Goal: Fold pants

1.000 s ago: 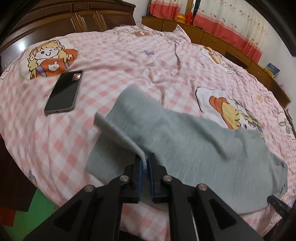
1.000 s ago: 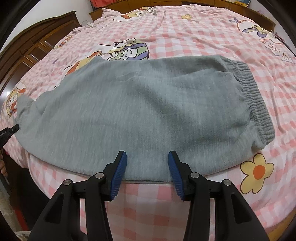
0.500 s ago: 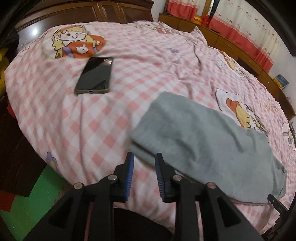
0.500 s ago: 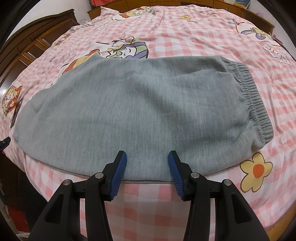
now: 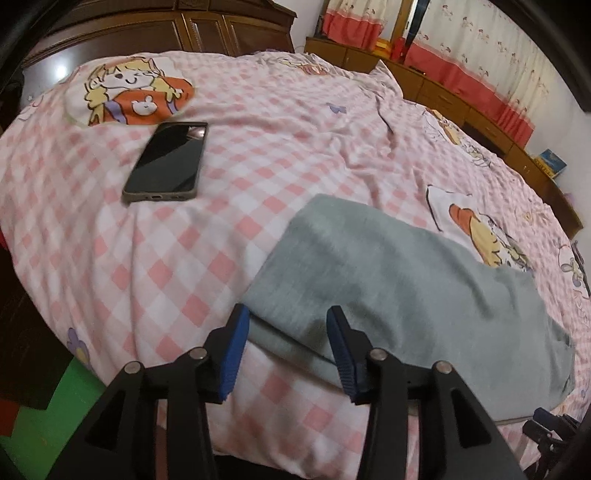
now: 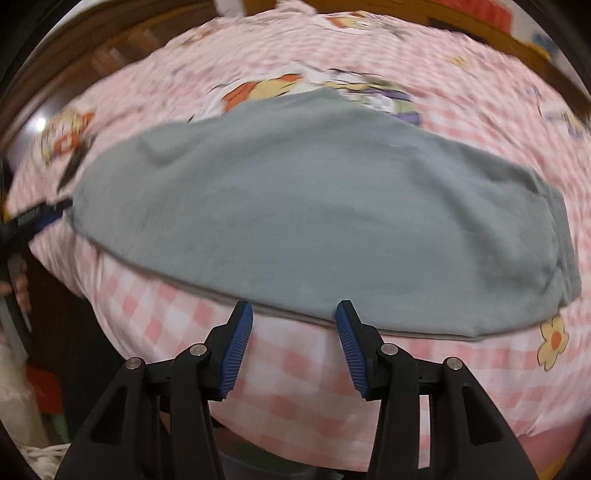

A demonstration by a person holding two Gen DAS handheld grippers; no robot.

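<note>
Both views cut off the grey pants (image 5: pixel 399 280), blurred throughout.

Bedroom, dim indoor light.
Bed (image 5: pixel 229 258) under pink-and-white checked sheet with cartoon prints; dark carved wooden headboard (image 5: pixel 155 33) behind, one bright glare spot on it. Low wooden cabinets (image 5: pixel 458 99) along far wall, white curtains (image 5: pixel 476 55) with red hems above. Green floor patch (image 5: pixel 48 424) at bedside.
</note>
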